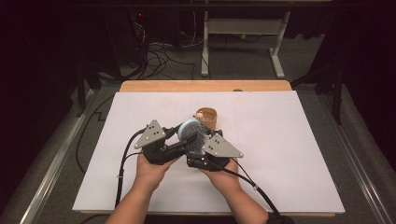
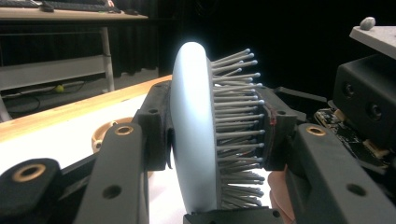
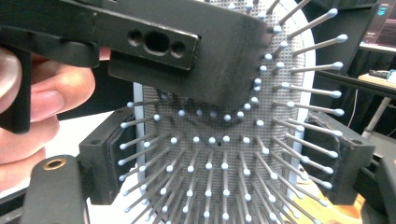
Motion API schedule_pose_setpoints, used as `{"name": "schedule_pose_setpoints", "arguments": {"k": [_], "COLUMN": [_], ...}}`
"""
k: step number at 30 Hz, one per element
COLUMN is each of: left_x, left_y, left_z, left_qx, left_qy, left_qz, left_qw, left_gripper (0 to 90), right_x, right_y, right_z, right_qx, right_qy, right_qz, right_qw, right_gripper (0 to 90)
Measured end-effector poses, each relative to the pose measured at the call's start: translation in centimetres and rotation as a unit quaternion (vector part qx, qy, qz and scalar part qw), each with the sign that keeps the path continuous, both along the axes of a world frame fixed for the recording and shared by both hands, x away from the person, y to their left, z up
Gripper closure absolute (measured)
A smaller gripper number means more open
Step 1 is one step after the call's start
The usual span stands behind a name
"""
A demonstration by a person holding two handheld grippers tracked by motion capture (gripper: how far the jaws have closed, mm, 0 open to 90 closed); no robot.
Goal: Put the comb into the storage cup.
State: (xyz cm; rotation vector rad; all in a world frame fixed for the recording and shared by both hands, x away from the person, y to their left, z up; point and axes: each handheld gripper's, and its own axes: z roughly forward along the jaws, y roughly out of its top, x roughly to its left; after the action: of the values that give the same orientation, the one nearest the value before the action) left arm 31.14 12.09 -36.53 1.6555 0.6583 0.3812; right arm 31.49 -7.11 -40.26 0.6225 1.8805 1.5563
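Note:
A pale blue hairbrush point(image 1: 190, 130) with grey bristles is held up over the white mat between both grippers. My left gripper point(image 1: 186, 139) comes in from the left and is shut on it. In the left gripper view one pad presses the smooth back of the hairbrush point(image 2: 194, 130) and the other presses the bristle tips. My right gripper point(image 1: 198, 142) comes in from the right. In the right gripper view its pads sit against the two side edges of the hairbrush head point(image 3: 210, 177). The left gripper's jaw crosses the upper bristles there.
A small round wooden cup point(image 1: 207, 116) stands on the white mat point(image 1: 289, 154) just behind the brush, with a small pale thing at its rim. The table's wooden edge point(image 1: 205, 86) runs along the far side. Cables and a desk frame point(image 1: 243, 42) lie beyond.

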Motion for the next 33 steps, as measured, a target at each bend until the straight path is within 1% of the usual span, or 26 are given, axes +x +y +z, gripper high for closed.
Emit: {"name": "schedule_pose_setpoints", "arguments": {"k": [5,8,12,17,24,28,30,33], "left_x": [-0.07,-0.09,-0.11,-0.18,-0.18,-0.19,-0.17,-0.18], "left_y": [0.06,0.16,0.27,0.30,0.56,0.74,0.84,0.95], "left_z": [0.04,0.06,0.12,0.12,0.04,0.08,0.09,0.08], "left_qx": [-0.001,0.000,-0.002,0.001,-0.002,-0.003,-0.003,-0.003], "left_qy": [0.000,-0.003,-0.004,-0.008,-0.008,-0.009,-0.010,-0.010], "left_qz": [0.003,0.006,0.007,0.010,0.014,0.016,0.017,0.020], "left_qw": [1.0000,1.0000,1.0000,0.9999,0.9999,0.9998,0.9998,0.9998], "left_gripper": [55.8,55.8,55.9,56.0,56.0,56.0,56.0,56.0], "right_x": [0.02,0.08,0.25,0.34,0.43,0.40,0.34,0.24], "right_y": [0.08,0.03,0.05,0.08,-0.12,-0.22,-0.27,-0.41], "right_z": [0.11,0.14,0.02,-0.07,-0.06,-0.11,-0.15,-0.25], "right_qx": [-0.002,0.002,0.001,0.002,0.000,0.000,0.000,-0.002], "right_qy": [0.000,0.006,0.019,0.026,0.039,0.043,0.043,0.039], "right_qz": [0.002,0.007,0.014,0.022,0.022,0.028,0.032,0.030], "right_qw": [1.0000,1.0000,0.9997,0.9994,0.9990,0.9987,0.9985,0.9988], "right_gripper": [19.6,18.2,14.8,9.4,0.7,0.2,0.1,0.1]}}
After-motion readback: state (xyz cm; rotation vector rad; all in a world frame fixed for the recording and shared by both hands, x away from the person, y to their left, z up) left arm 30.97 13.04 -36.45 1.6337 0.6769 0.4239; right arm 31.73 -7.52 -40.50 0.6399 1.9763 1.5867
